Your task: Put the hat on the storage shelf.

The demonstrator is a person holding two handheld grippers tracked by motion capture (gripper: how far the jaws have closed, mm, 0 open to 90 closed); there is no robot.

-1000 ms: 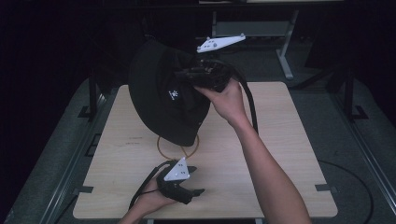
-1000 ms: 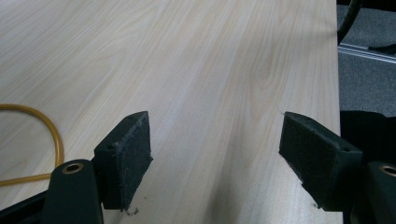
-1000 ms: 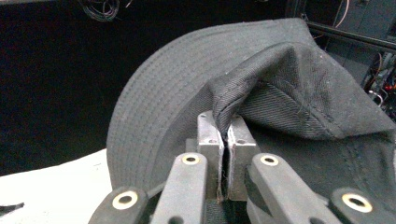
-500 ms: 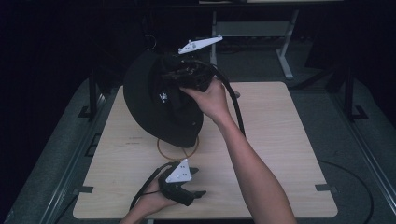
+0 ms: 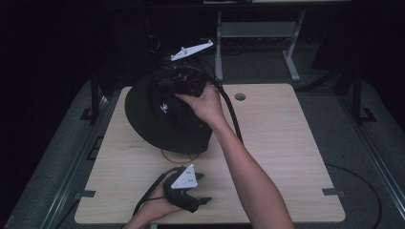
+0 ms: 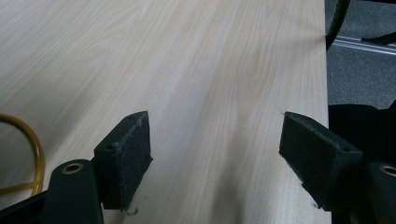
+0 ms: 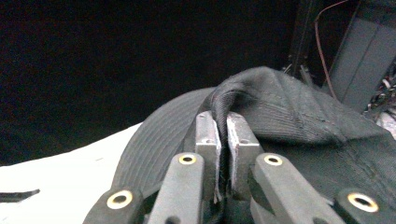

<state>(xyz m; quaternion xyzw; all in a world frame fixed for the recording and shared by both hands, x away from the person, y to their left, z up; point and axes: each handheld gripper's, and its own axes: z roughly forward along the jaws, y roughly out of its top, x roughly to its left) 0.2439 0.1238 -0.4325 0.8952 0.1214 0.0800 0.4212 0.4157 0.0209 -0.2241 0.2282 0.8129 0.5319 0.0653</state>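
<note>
Here, the left gripper (image 5: 187, 188) is resting near the counter's (image 5: 286, 143) front edge, jaws gaping over bare wood, beside a yellow ring (image 5: 177, 157) that is peeking from under the black hat (image 5: 162, 119). The right gripper (image 7: 223, 140) is pinching a fold of the hat's cloth.

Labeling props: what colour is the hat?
Black hat, small white logo on the crown; clearest in the high view.
</note>
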